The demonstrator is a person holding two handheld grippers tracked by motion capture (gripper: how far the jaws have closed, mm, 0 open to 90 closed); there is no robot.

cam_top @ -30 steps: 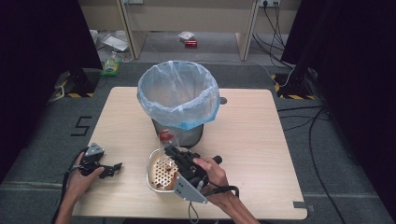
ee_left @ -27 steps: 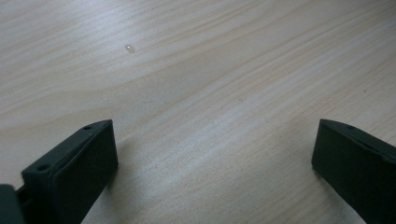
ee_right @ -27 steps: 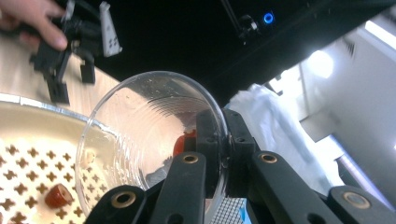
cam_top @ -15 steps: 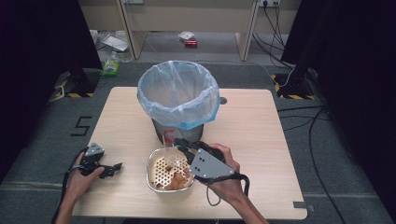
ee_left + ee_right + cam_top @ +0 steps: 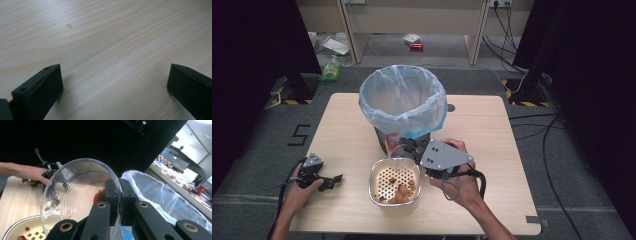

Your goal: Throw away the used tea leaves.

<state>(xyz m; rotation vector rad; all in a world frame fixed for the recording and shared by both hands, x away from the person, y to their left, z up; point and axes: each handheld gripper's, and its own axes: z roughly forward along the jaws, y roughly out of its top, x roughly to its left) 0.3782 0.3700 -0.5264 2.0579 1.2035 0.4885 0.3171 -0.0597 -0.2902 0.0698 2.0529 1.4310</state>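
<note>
- At the lower left of the high view, the left gripper (image 5: 331, 181) lies on the wooden table (image 5: 492, 150), with the person's left hand (image 5: 299, 192) around it.
- In the left gripper view its two black jaws stand far apart, and only bare wood is between them.
- At the lower middle of the high view stands a metal strainer bowl (image 5: 395, 186) with a perforated insert; some orange-brown food pieces (image 5: 402, 192) lie in it.
- Just above the strainer bowl, the right gripper (image 5: 406, 146) holds a clear plastic bowl (image 5: 394, 150), tilted over the strainer bowl.
- In the right gripper view the jaws are closed on the rim of the clear plastic bowl (image 5: 80, 195), one jaw inside and one outside; a bit of red residue sticks inside the bowl.
- Behind the bowl, in the upper middle of the high view, stands a trash bin (image 5: 403, 100) lined with a light blue bag.
- The person's right hand (image 5: 459, 177) shows at the lower right of centre.
</note>
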